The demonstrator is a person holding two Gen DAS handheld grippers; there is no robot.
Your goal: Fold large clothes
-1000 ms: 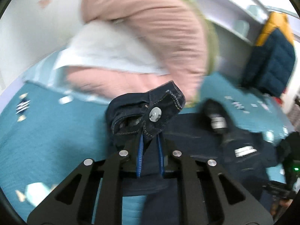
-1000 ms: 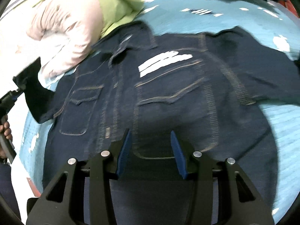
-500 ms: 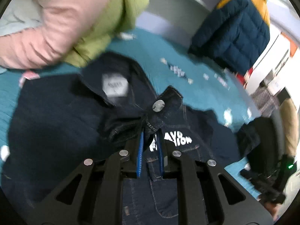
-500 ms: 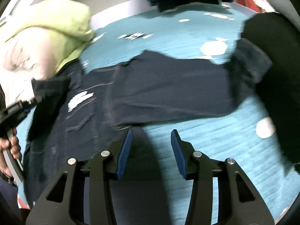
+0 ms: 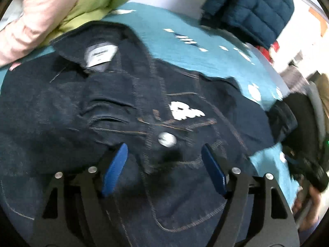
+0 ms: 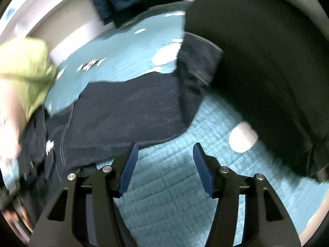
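A dark denim jacket [image 5: 127, 111] lies spread on a teal quilted bed [image 5: 185, 55], collar label up and white lettering on the chest. My left gripper [image 5: 164, 154] is open just above it, with a cuff and its metal button [image 5: 167, 139] lying between the blue pads. My right gripper [image 6: 163, 154] is open and empty over bare quilt [image 6: 174, 185]. The jacket's right sleeve [image 6: 127, 111] stretches ahead of it, its cuff [image 6: 197, 61] by a black object.
A pink and green garment pile [image 5: 61, 6] lies beyond the collar. A navy puffer jacket [image 5: 250, 6] sits at the far side of the bed. A large black rounded object [image 6: 267, 61] fills the right of the right wrist view.
My left gripper carried the cuff over the jacket's chest, then opened and let it go. My right gripper swung right from the jacket body toward the right sleeve.
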